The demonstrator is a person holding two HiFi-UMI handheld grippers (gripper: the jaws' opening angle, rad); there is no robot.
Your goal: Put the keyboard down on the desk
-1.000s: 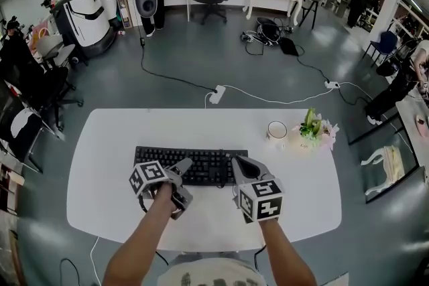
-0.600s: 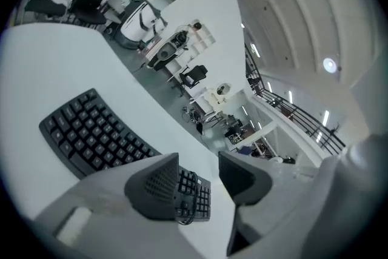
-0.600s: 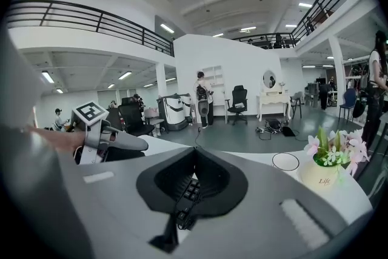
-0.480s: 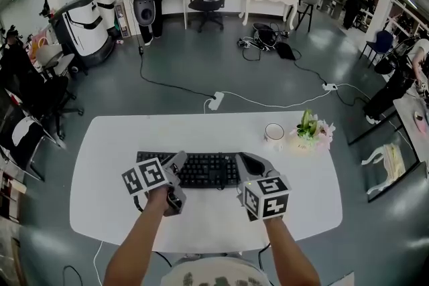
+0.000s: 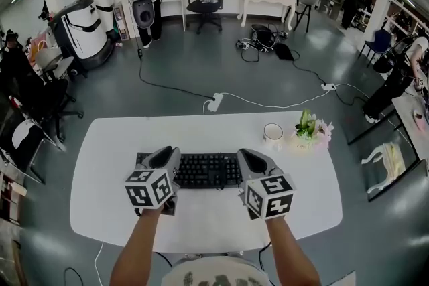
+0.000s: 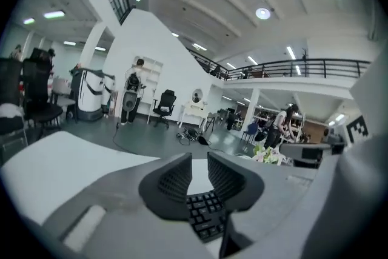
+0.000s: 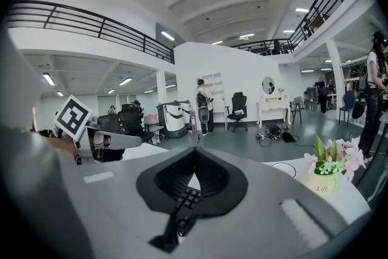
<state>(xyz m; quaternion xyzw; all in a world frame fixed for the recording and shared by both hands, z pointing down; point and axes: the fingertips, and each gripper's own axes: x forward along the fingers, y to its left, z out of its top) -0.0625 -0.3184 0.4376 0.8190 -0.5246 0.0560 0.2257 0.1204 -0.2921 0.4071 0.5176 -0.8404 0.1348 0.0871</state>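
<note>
A black keyboard lies flat on the white desk between my two grippers. My left gripper is at its left end. In the left gripper view, that gripper has its jaws closing with a narrow gap left between the pads. The keyboard shows below the gap, and nothing is pressed between the pads. My right gripper is at the keyboard's right end. In the right gripper view, its fingertips touch, and the keyboard shows through the hollow behind them.
A white cup and a small pot of flowers stand at the desk's back right; the flowers are close to my right gripper. Bare desk runs along the front edge. Cables, a power strip and office chairs are on the floor beyond.
My left gripper has turned upright at the keyboard's left end and its jaws have narrowed. The right gripper has hardly moved. The keyboard stays flat on the desk.
</note>
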